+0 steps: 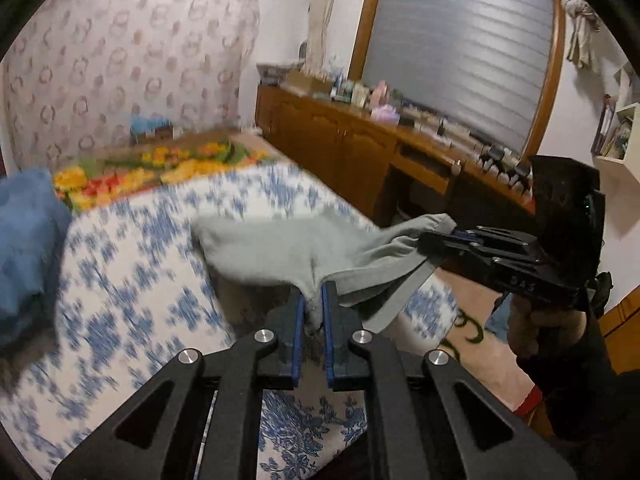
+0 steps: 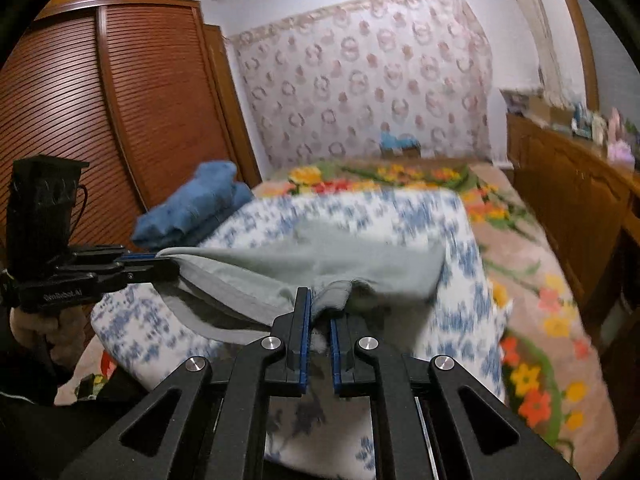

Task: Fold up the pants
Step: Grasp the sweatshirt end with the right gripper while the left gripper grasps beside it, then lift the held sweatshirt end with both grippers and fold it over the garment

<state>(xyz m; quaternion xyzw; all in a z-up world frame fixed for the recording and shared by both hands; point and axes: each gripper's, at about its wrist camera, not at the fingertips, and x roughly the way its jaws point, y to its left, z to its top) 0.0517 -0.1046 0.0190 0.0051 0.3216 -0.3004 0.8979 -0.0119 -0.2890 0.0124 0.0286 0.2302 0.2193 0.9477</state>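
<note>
Pinching the grey pants (image 1: pixel 280 248) by one edge, my left claw (image 1: pixel 314 320) is clamped on the fabric. My right claw (image 2: pixel 318 320) is clamped beside it, above the bed (image 2: pixel 460 240).

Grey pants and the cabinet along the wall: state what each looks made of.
Grey pants: soft matte knit, probably cotton jersey; it drapes and bunches where the left gripper pinches it. Cabinet: brown wood or wood veneer, glossy varnish, shown by grain colour and sheen.

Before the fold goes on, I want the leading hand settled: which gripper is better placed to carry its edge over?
Neither clearly: left gripper and right gripper both pinch the grey pants.
</note>
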